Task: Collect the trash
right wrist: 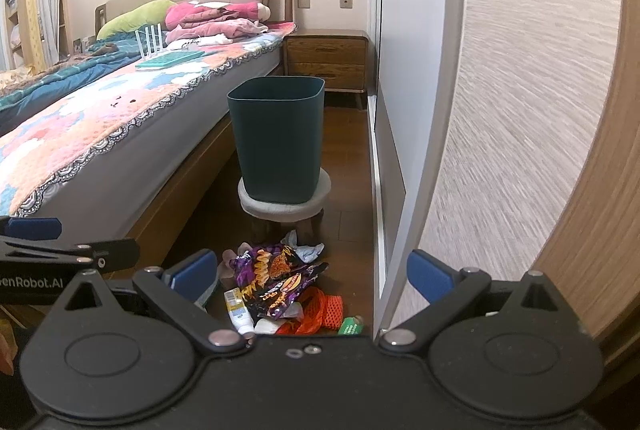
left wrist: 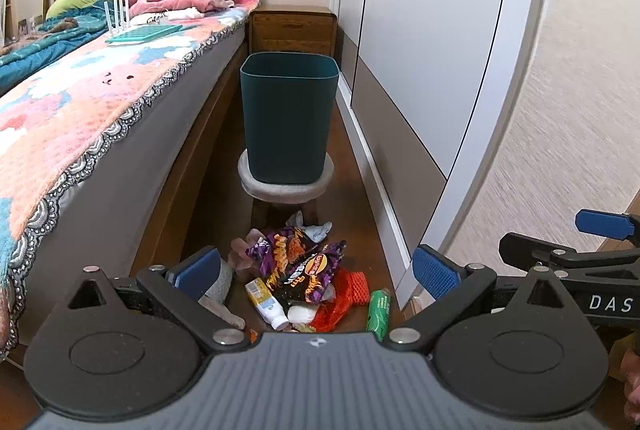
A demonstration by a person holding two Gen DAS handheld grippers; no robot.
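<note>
A dark green bin (left wrist: 289,118) (right wrist: 277,138) stands on a low round stool (left wrist: 286,182) (right wrist: 284,204) between the bed and the wardrobe. In front of the stool a heap of trash lies on the wood floor: purple snack bags (left wrist: 296,262) (right wrist: 276,278), a small yellow-white bottle (left wrist: 266,304) (right wrist: 239,310), orange netting (left wrist: 346,290) (right wrist: 322,312), a green roll (left wrist: 378,312) (right wrist: 351,326), crumpled tissue (left wrist: 316,228) (right wrist: 306,248). My left gripper (left wrist: 316,270) hangs open above the heap. My right gripper (right wrist: 312,272) is open too, holding nothing.
The bed (left wrist: 100,102) with a patterned blanket runs along the left. A wooden nightstand (left wrist: 294,26) stands behind the bin. White wardrobe doors (left wrist: 420,50) and a textured wall (right wrist: 520,110) close in on the right, leaving a narrow floor aisle.
</note>
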